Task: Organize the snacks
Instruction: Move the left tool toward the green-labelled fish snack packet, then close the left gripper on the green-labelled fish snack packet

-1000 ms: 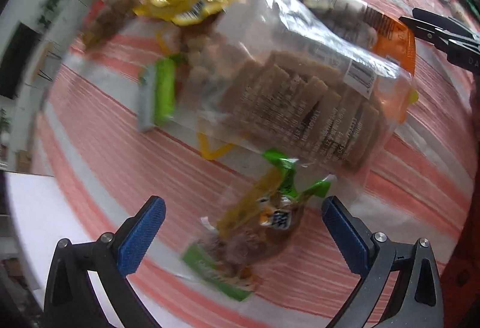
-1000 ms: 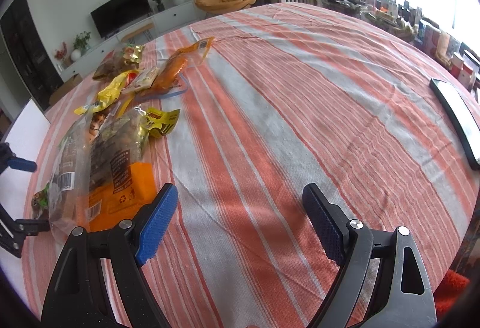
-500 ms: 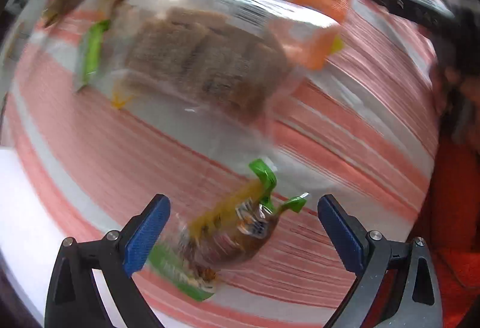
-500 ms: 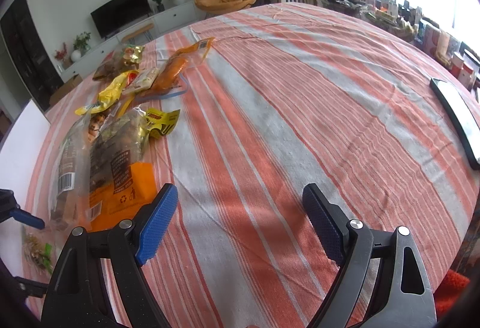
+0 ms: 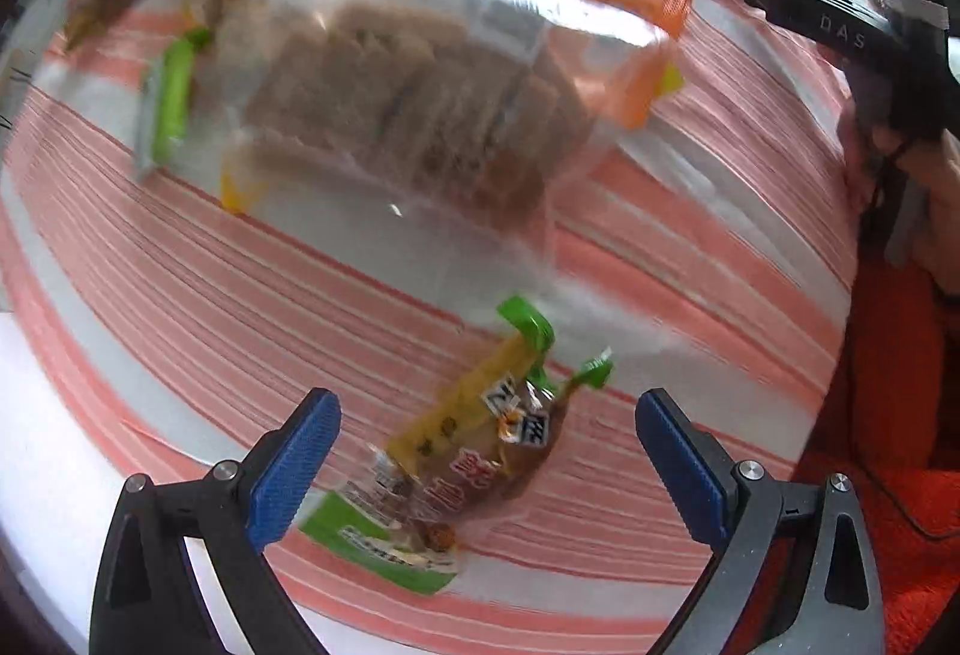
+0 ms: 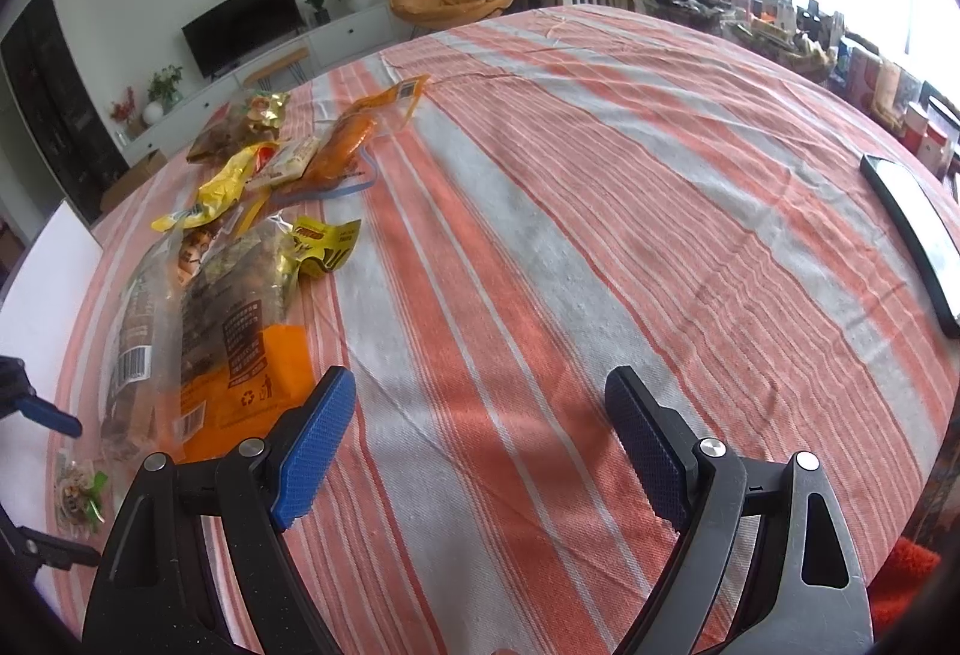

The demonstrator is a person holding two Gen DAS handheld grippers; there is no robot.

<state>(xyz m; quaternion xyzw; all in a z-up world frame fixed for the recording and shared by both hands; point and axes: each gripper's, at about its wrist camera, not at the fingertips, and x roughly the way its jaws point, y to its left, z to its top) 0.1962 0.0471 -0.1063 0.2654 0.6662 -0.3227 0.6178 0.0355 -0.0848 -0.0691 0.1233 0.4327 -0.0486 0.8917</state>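
My left gripper (image 5: 483, 460) is open, its blue pads on either side of a small green-and-yellow snack packet (image 5: 462, 469) that lies on the striped tablecloth; the packet also shows in the right wrist view (image 6: 77, 493). Beyond it lies a large clear bag of brown crackers (image 5: 432, 97), blurred, beside an orange-ended bag (image 6: 240, 331). My right gripper (image 6: 474, 451) is open and empty over bare cloth. Further snacks, yellow (image 6: 216, 193) and orange (image 6: 345, 145), lie at the far left of the table.
A white board (image 6: 42, 283) lies along the table's left edge. A black flat device (image 6: 912, 241) lies at the right edge. The right gripper's arm (image 5: 798, 1) shows at the upper right of the left wrist view. Chairs and shelves stand beyond the table.
My left gripper has pulled back and swung toward the table's near edge, bringing the small green-and-yellow packet between its pads. The right gripper has not moved.
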